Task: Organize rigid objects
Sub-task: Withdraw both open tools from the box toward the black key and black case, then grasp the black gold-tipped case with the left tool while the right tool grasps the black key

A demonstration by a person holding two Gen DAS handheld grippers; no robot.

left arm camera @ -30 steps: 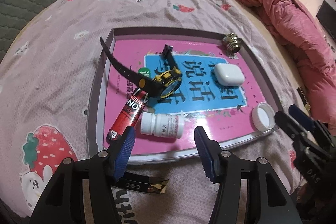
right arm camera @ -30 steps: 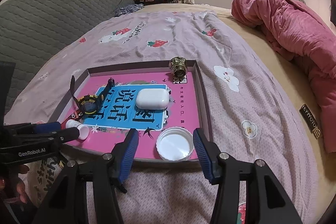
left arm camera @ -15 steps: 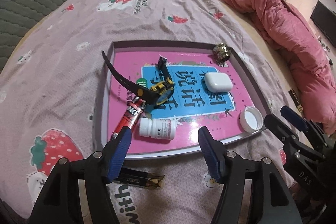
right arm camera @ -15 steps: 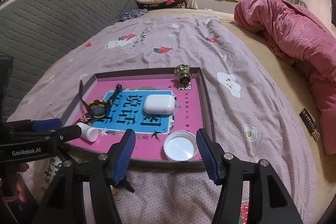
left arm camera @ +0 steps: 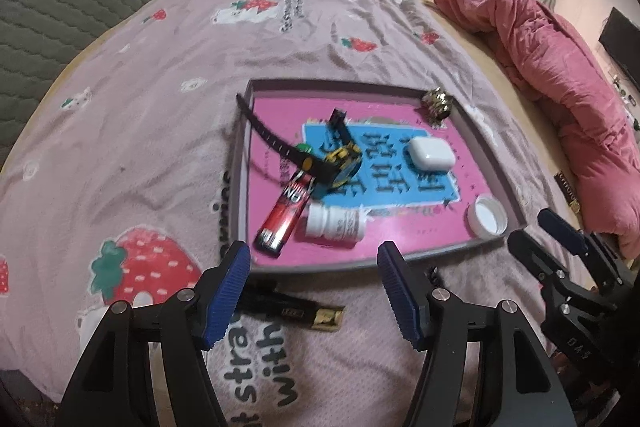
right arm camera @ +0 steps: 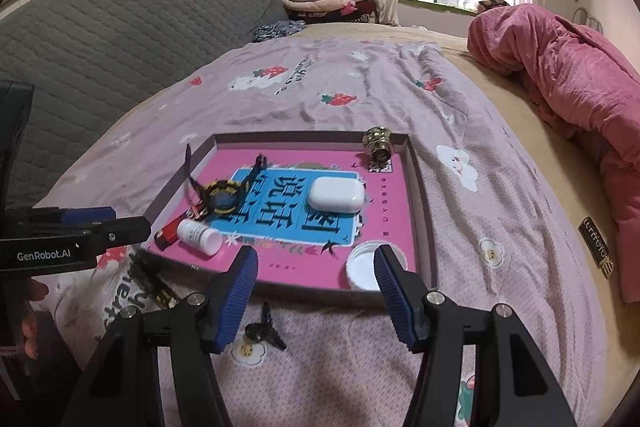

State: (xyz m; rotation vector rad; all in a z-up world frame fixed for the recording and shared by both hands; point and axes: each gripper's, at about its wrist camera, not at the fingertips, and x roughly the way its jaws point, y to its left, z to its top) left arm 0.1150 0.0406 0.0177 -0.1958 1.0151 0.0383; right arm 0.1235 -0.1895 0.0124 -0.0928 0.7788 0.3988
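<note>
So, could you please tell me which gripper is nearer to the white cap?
Right. The right gripper has the white cap just ahead; the left gripper faces the tray's other end.

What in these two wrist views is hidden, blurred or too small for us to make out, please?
- Dark bar on the bedspread, left wrist view: its near end is hidden by the left gripper; label blurred.
- White bottle in the tray: label print too small.
- Small dark object in front of the tray, right wrist view: blurred, identity unclear.
- White cap: partly covered by a finger of the right gripper.
</note>
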